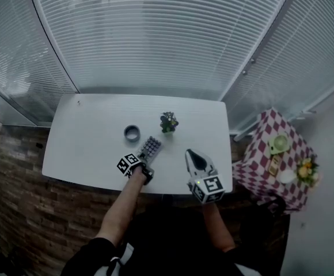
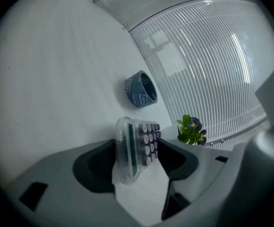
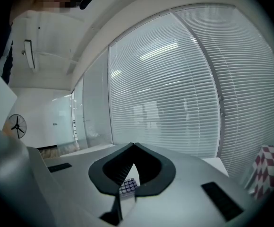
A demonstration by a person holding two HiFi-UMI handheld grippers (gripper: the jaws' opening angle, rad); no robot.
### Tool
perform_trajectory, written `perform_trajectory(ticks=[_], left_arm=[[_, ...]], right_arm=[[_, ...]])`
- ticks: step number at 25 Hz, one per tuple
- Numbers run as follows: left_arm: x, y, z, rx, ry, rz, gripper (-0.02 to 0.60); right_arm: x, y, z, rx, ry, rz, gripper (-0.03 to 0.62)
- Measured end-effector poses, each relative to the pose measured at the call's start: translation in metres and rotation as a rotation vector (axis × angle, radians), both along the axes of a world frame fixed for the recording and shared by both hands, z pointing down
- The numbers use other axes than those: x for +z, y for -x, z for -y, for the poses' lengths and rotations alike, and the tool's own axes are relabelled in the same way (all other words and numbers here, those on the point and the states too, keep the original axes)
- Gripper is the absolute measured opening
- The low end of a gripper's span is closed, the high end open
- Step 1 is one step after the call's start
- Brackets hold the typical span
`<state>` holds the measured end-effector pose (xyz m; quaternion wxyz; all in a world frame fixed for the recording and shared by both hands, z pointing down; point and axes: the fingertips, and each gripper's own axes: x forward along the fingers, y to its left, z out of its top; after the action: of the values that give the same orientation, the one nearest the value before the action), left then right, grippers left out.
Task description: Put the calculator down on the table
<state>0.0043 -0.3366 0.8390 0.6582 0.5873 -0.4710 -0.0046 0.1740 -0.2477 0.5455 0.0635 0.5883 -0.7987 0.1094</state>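
Left gripper [image 2: 138,145] jaws wide, not clamping; calculator [image 1: 150,147] between them, flat on white table [image 1: 86,137], near edge, centre. Right gripper [image 3: 134,145] jaws together, empty, right of calculator.

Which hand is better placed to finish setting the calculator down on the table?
Left. The calculator is between the left gripper's open jaws, on or just above the table. The right gripper is shut and stands apart from it.
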Motion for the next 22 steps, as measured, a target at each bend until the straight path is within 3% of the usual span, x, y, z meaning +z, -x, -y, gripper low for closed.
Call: perform_trajectory(ticks=[4, 8, 10, 14, 15, 22], left_arm=[[-0.002, 0.006, -0.007, 0.036, 0.023, 0.13, 0.271], [-0.003, 0.02, -0.007, 0.023, -0.012, 0.142, 0.28], [-0.004, 0.024, -0.008, -0.022, -0.036, 0.076, 0.28], [-0.015, 0.024, -0.008, -0.171, -0.094, -0.216, 0.279], [-0.017, 0.026, -0.009, -0.191, -0.113, -0.255, 0.279], [-0.065, 0.059, -0.009, -0.231, -0.331, -0.322, 0.279]], right_arm=[[-0.003, -0.001, 0.002, 0.001, -0.005, -0.011, 0.006], [-0.006, -0.002, 0.004, 0.013, -0.011, -0.01, 0.006], [-0.005, -0.002, 0.004, 0.009, -0.008, -0.012, 0.006], [-0.001, 0.001, 0.004, 0.003, -0.003, 0.004, 0.006], [-0.002, 0.003, 0.004, 0.003, -0.002, 0.002, 0.006], [-0.008, 0.015, 0.006, -0.011, -0.011, -0.015, 0.006]])
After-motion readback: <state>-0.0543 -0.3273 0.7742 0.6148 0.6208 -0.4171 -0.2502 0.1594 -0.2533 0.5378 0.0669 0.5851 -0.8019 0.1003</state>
